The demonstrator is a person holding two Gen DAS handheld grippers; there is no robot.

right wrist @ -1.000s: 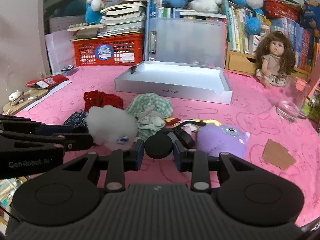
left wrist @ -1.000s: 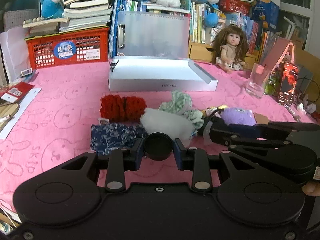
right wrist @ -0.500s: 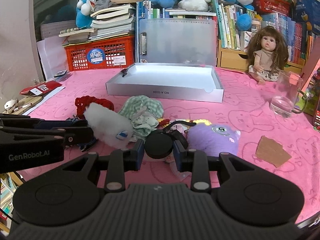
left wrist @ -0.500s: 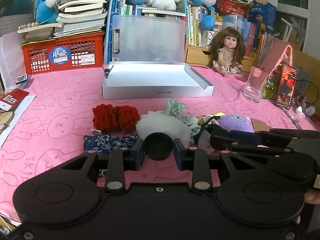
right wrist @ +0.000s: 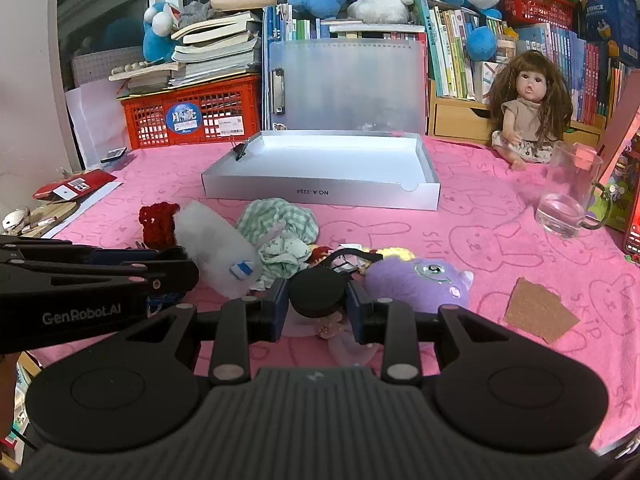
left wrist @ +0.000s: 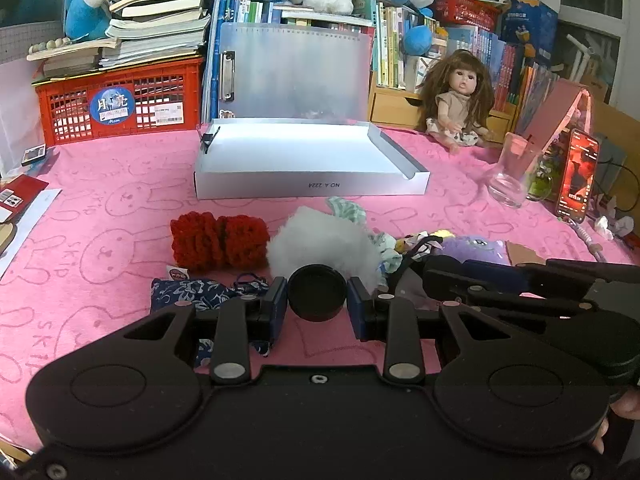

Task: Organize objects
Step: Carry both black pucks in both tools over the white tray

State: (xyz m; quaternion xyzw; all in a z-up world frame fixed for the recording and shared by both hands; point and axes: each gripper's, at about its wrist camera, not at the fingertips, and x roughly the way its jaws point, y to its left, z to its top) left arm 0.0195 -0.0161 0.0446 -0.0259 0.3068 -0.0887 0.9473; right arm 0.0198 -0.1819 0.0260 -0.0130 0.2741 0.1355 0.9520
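Observation:
A pile lies on the pink cloth in front of an open silver box [left wrist: 308, 188] [right wrist: 320, 192]. It holds a red knitted bundle [left wrist: 219, 242], a white fluffy ball [left wrist: 324, 242], a green checked cloth [right wrist: 280, 224], a purple plush [right wrist: 416, 284] and a blue floral pouch [left wrist: 192, 294]. My left gripper [left wrist: 317, 300] [right wrist: 192, 276] is shut and holds nothing. It hangs just before the fluffy ball, over the pouch. My right gripper [right wrist: 318, 300] [left wrist: 426, 274] sits at the pile's near edge beside the plush. It looks shut on a small clear packet [right wrist: 332, 332] that hangs below its pads.
A glass mug [right wrist: 568, 200], a phone [left wrist: 578, 176] and a brown card scrap [right wrist: 540, 312] are on the right. A doll [right wrist: 524, 112] sits at the back right. A red crate [left wrist: 120, 108] and a clear folder [left wrist: 296, 76] stand behind the box. Papers [right wrist: 72, 188] lie at the left edge.
Both views have drawn back a little from the pile, and the left gripper has slid slightly sideways. The clear packet now shows under the right pads. Neither gripper's jaws have changed.

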